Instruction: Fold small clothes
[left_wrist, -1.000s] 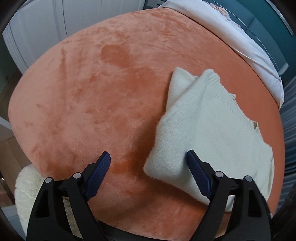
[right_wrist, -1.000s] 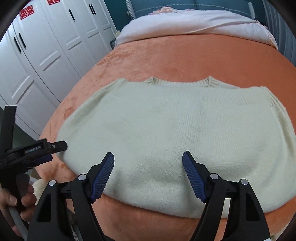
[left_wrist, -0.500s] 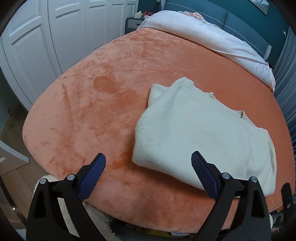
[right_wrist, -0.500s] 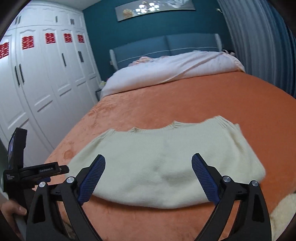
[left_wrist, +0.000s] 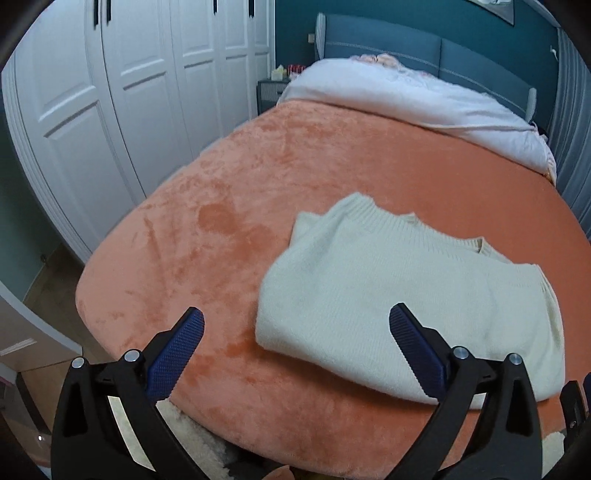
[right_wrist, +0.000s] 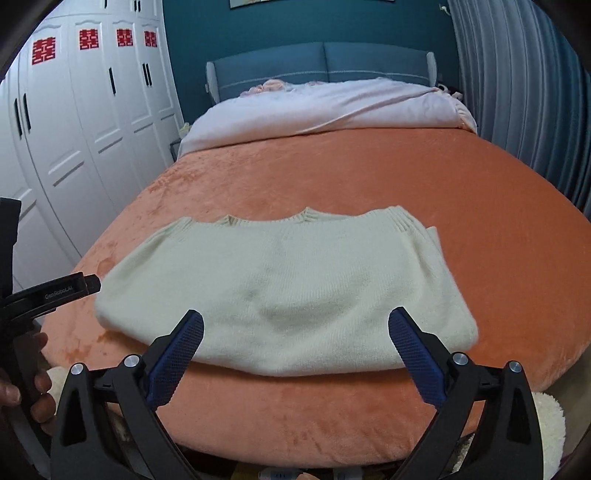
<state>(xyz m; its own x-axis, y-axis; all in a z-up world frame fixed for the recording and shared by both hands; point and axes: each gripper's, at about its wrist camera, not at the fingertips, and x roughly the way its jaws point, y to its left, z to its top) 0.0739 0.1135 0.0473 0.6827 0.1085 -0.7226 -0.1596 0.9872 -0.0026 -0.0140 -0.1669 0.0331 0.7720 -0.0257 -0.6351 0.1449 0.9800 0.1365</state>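
A cream knitted sweater (right_wrist: 280, 291) lies folded flat on the orange blanket (right_wrist: 369, 173) near the foot of the bed. It also shows in the left wrist view (left_wrist: 388, 302), right of centre. My right gripper (right_wrist: 295, 350) is open and empty, held back above the sweater's near edge. My left gripper (left_wrist: 295, 350) is open and empty, off the sweater's left corner. The left gripper's body also shows at the left edge of the right wrist view (right_wrist: 55, 291).
White wardrobe doors (right_wrist: 92, 147) stand along the left. A pale duvet (right_wrist: 332, 107) and blue headboard (right_wrist: 321, 62) are at the far end. A fluffy cream rug (right_wrist: 550, 417) lies on the floor by the bed's foot. Grey curtains (right_wrist: 517, 92) hang at the right.
Both grippers have drawn back and up from the sweater, so more of the bed and room shows. The sweater lies still.
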